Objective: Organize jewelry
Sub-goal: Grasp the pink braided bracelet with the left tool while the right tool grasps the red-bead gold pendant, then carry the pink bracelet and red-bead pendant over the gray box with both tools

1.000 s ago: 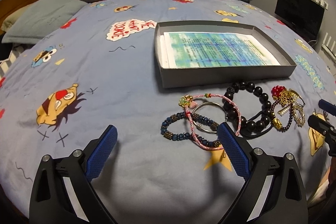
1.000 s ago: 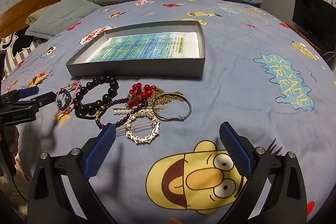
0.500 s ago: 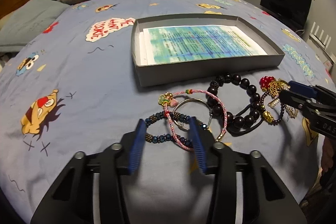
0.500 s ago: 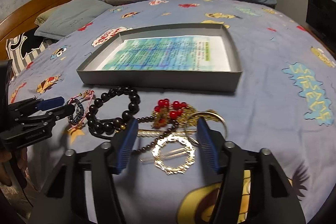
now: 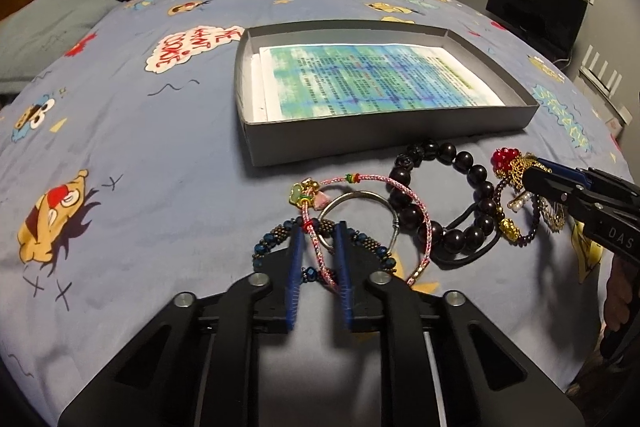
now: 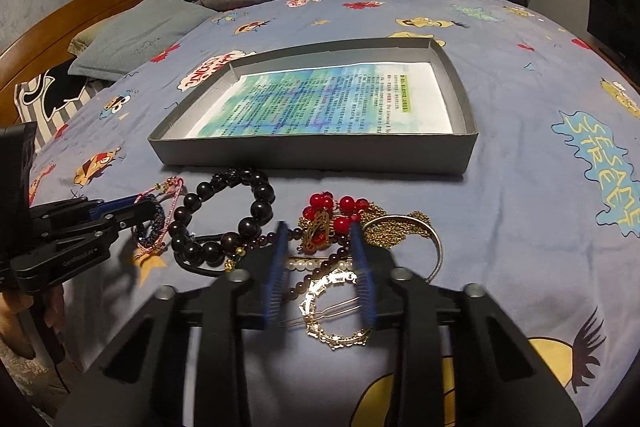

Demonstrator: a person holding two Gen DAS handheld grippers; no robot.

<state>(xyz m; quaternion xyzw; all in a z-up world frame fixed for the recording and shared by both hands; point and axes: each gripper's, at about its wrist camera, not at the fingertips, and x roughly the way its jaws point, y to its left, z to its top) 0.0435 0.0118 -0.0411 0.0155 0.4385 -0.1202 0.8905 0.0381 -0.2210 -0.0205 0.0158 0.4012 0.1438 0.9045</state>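
Both grippers have just been closing, the left gripper around the pink cord bracelet at 6 o'clock of the tray, the right gripper around the red bead cluster, presumably to lift them in; whether either pinches yet I cannot tell.

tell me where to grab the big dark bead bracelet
Its far arc by the grey tray, from straight above, one jaw inside the loop: the dark bead bracelet lies flat, and its near side overlaps a black hair tie.
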